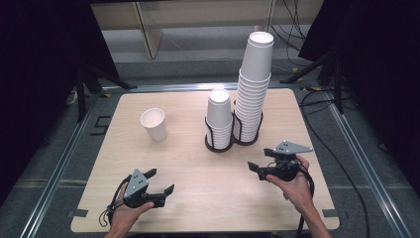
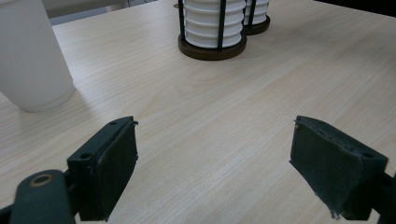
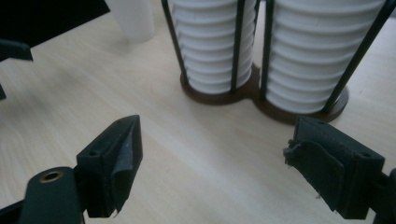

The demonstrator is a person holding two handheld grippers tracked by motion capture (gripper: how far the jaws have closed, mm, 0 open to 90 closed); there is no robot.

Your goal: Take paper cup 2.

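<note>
A single white paper cup [image 1: 154, 124] stands upright on the left part of the wooden table [image 1: 188, 168]; it also shows in the left gripper view as the cup [image 2: 30, 56]. Two stacks of white cups sit in a black double holder [image 1: 233, 139]: a short stack [image 1: 219, 116] and a tall stack [image 1: 254, 84]. My left gripper [image 1: 159, 182] is open near the front left, empty. My right gripper [image 1: 261, 159] is open at the front right, a little in front of the holder [image 3: 261, 98]. Both pairs of jaws stand wide apart with bare table between them.
Metal rails run along both sides of the table. Cables lie on the floor at the right. Black curtains and stand legs flank the table; a wooden shelf stands behind it.
</note>
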